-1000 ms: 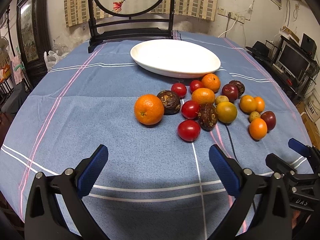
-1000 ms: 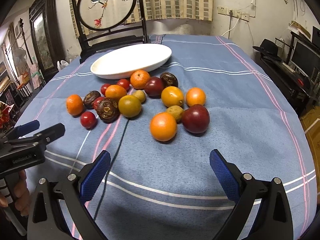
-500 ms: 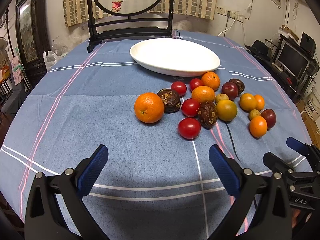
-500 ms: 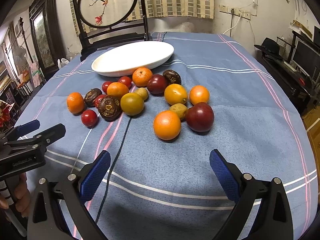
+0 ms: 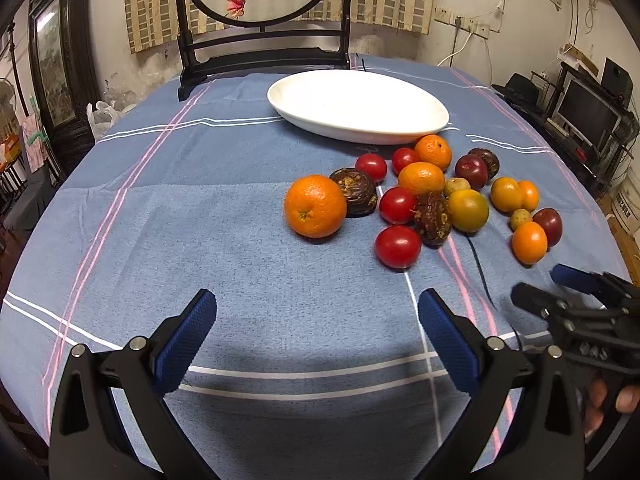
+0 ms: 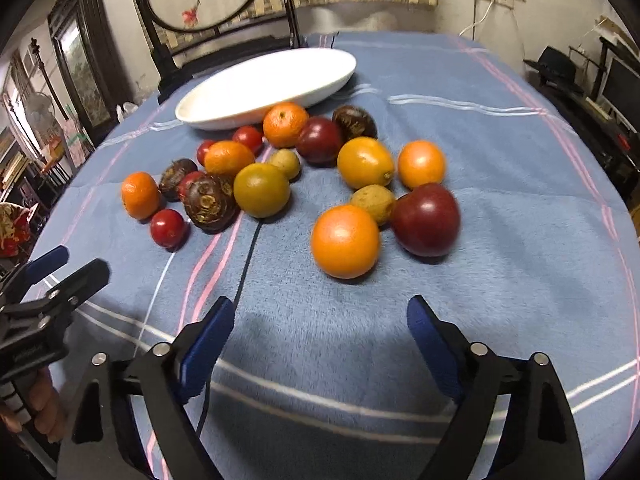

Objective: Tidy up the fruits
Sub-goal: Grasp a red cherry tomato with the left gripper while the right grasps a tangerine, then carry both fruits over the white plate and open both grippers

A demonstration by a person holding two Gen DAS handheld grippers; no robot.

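My right gripper (image 6: 320, 320) points down at the blue tablecloth (image 6: 500, 288) just short of the fruit. Its jaws are closing but stand well apart, with bare cloth between the blue pads (image 6: 434, 344) and no fruit inside them. The nearest orange (image 6: 345, 241) lies just beyond the fingertips, roughly on the centre line, with a dark red plum (image 6: 426, 219) touching a small yellow-green fruit (image 6: 373, 204) beside it.

My left gripper (image 5: 316, 320) also tilts down toward the cloth, jaws spread wide and gripping nothing. It sits well back from the pile; a red tomato (image 5: 398, 246) and a large orange (image 5: 315, 205) are the closest pieces ahead of it.

The fruit lies loose in a cluster on the cloth in front of a white plate (image 5: 400, 128), which holds no fruit. The rearmost pieces lie right at the plate's near rim.

View differences:
- The left wrist view shows the right gripper from the side at the lower right edge, with my fingers (image 5: 596, 396) wrapped on its handle. It also shows the large orange as the leftmost fruit, clearly apart from the right-hand group.
- The right wrist view shows the left gripper at the lower left edge with my hand (image 6: 44, 408) below it, and a thin black cable (image 6: 248, 264) running along the cloth toward the pile. This view is slightly blurred.
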